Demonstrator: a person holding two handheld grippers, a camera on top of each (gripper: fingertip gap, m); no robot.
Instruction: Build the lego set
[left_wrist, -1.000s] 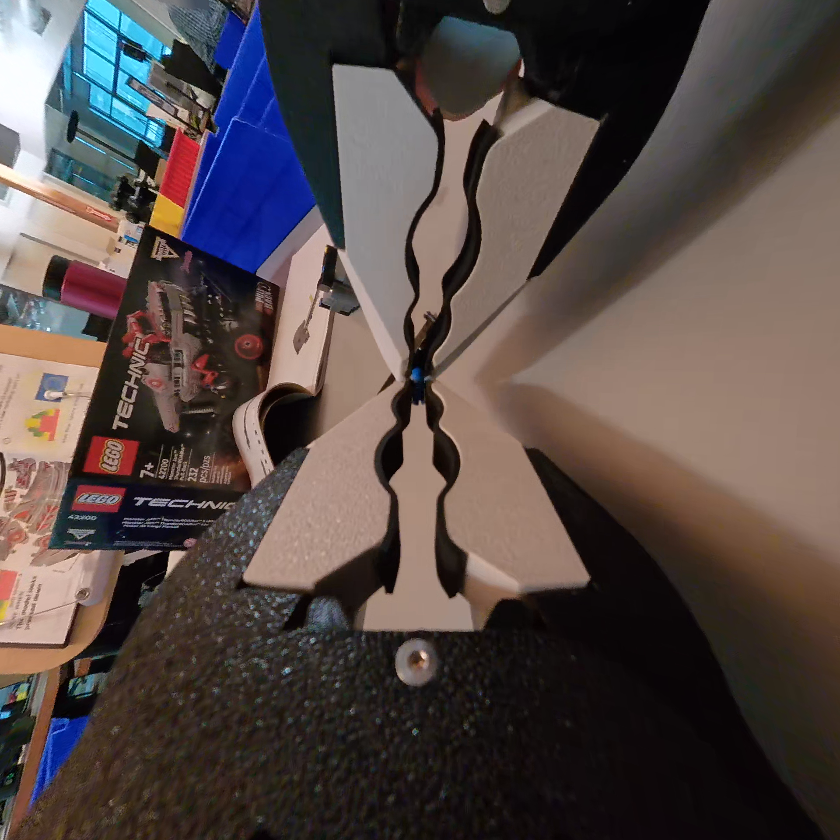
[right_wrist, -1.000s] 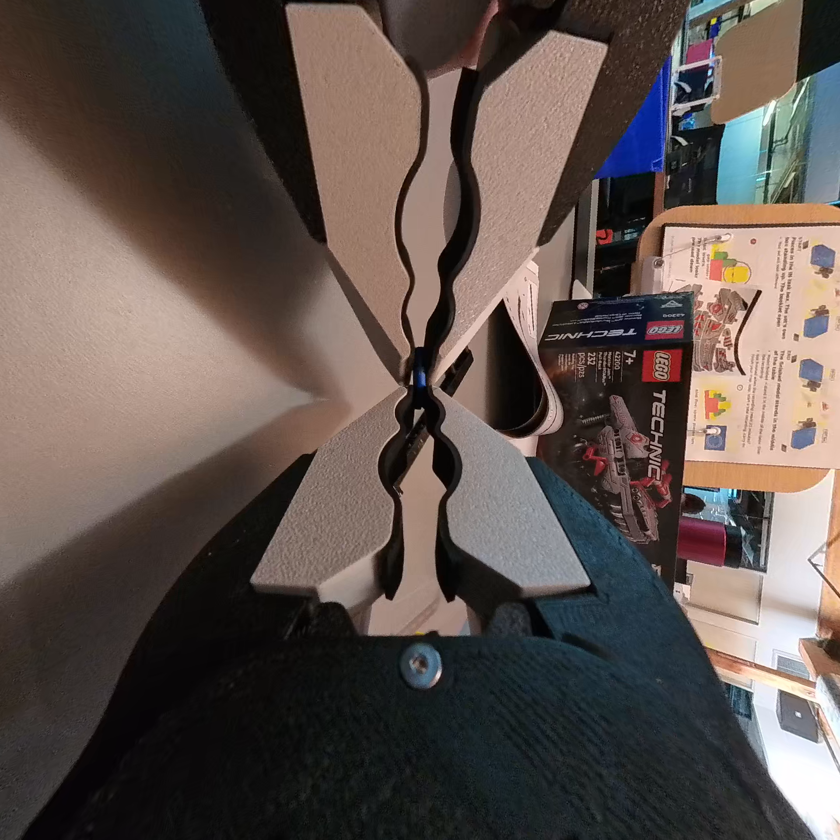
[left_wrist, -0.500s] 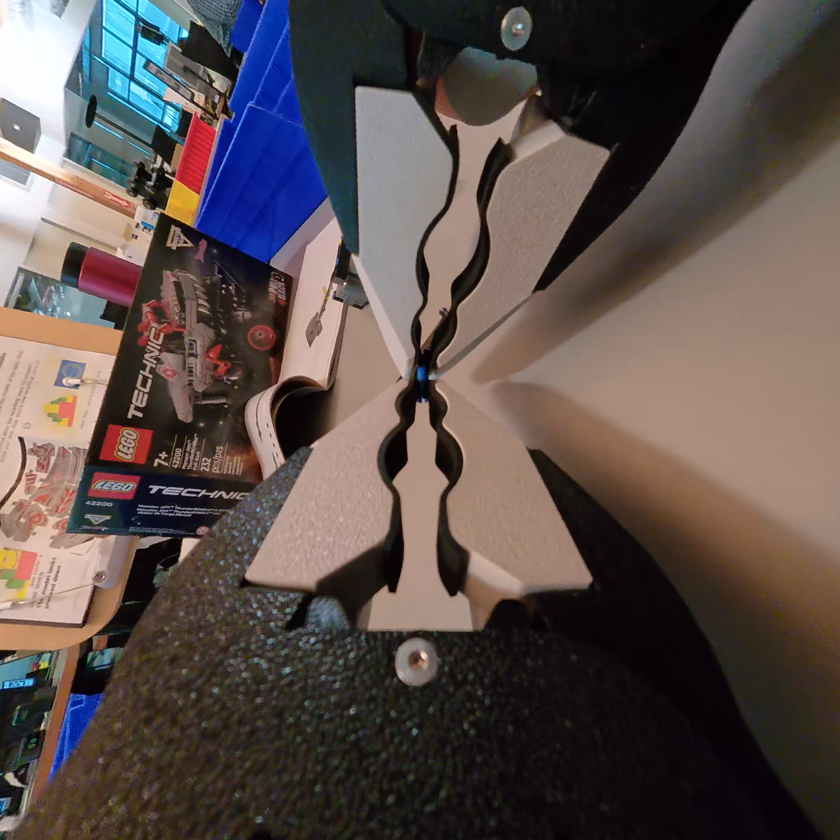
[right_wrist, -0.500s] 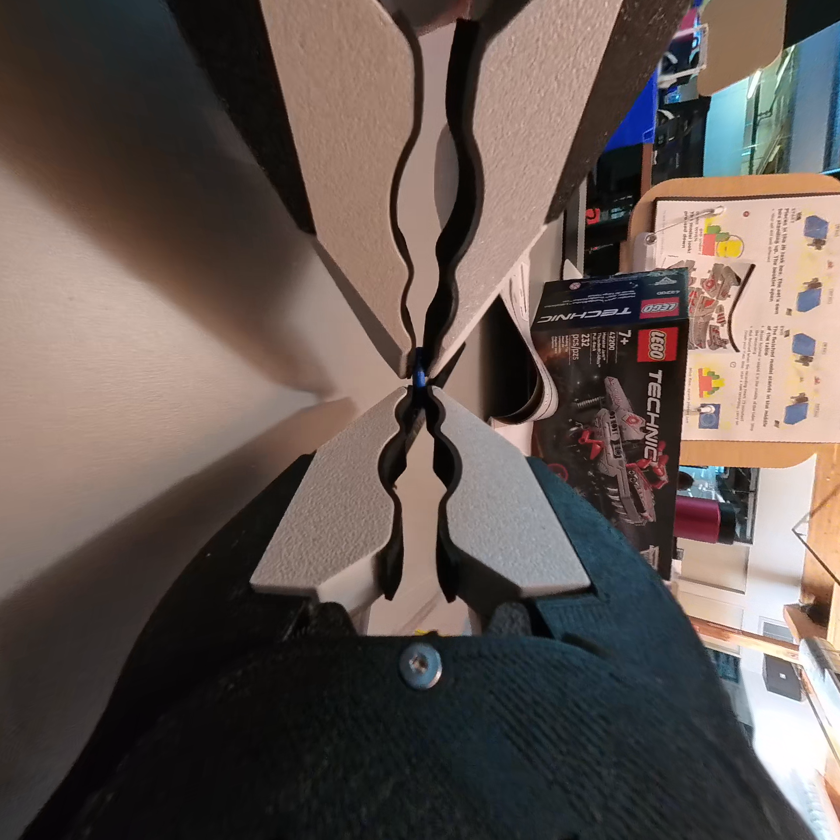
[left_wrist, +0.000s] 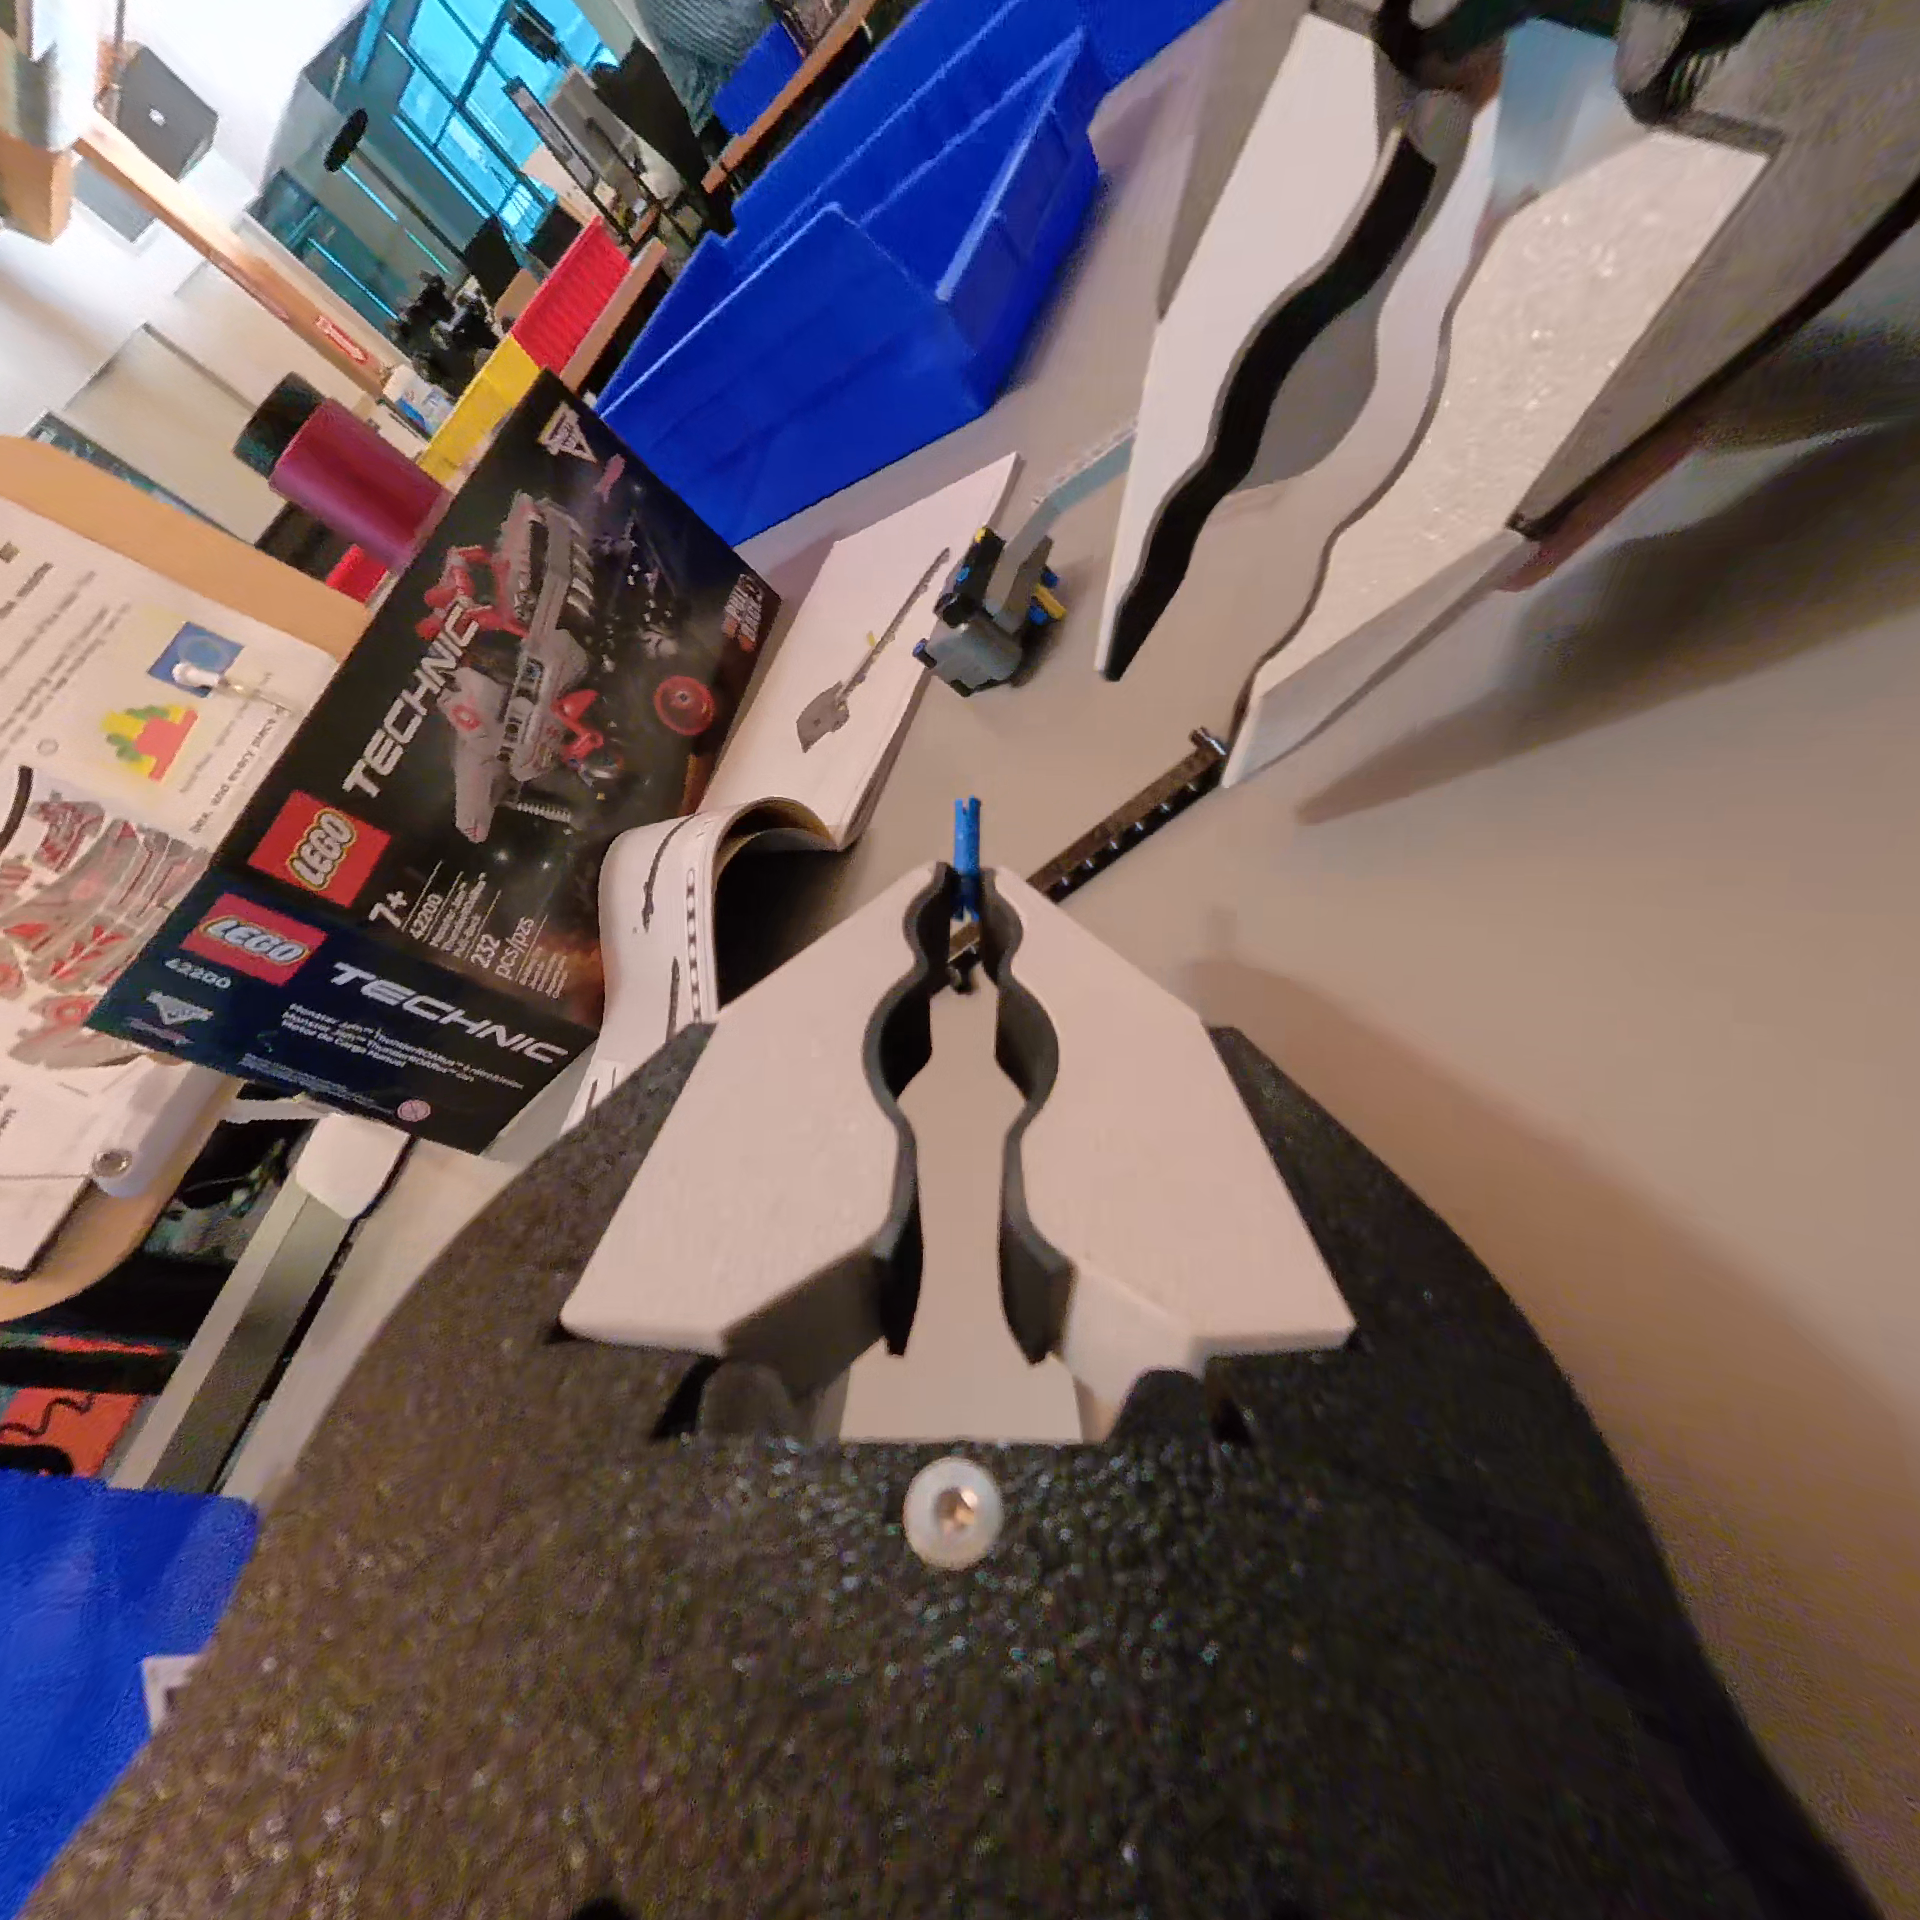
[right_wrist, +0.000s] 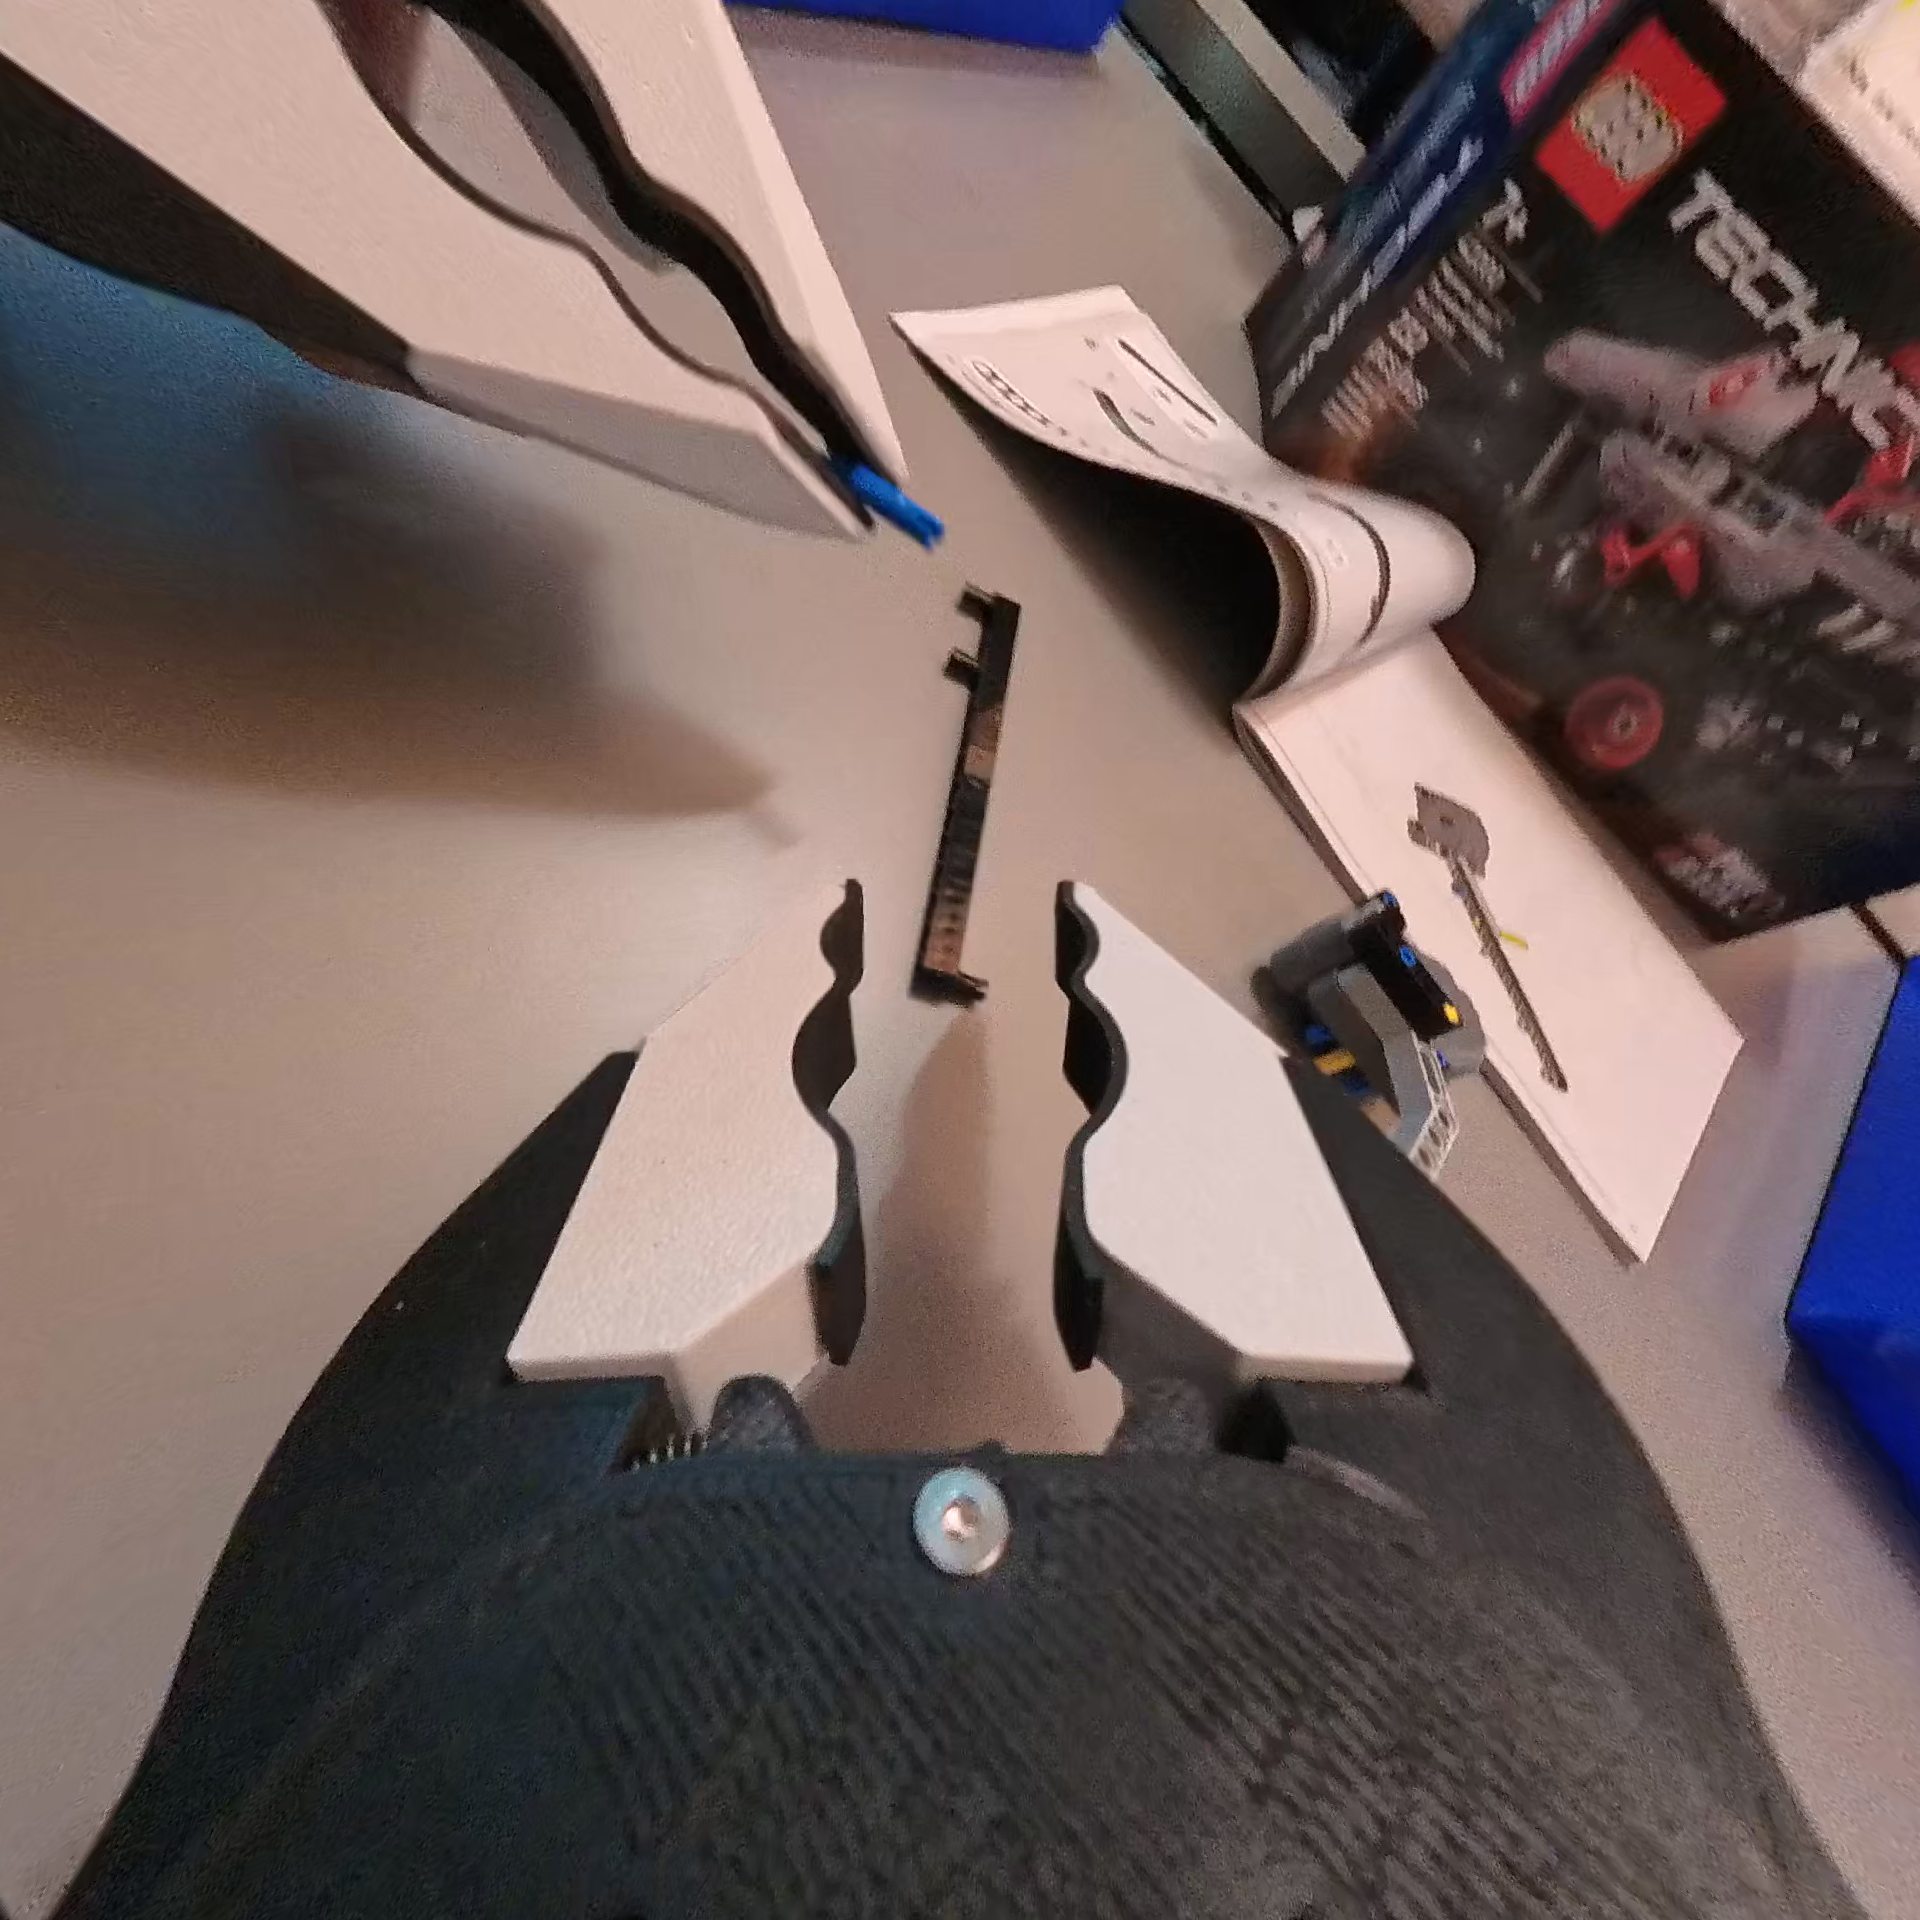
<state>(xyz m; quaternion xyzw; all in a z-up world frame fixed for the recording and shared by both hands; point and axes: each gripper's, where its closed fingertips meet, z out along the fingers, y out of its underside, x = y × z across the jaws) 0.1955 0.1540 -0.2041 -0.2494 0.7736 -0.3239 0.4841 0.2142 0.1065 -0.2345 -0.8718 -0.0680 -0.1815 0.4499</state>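
On the desk (right_wrist: 312, 987), blue bins (left_wrist: 883, 281) line the far edge, then the set's box (left_wrist: 468, 790), the open instruction booklet (right_wrist: 1455, 883) and a small grey assembly (right_wrist: 1371, 997). A black beam (right_wrist: 966, 800) lies flat before the right tool (right_wrist: 958, 914), fingers spread. The left tool (left_wrist: 966, 894) pinches a blue pin (left_wrist: 964, 842).

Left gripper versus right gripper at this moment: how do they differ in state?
The left gripper is shut on a blue pin; the right gripper is open and holds nothing. The left gripper's tip carries the pin clear of the table, while the right gripper's open fingers frame a black beam lying there. Both have white fingers on black bodies.
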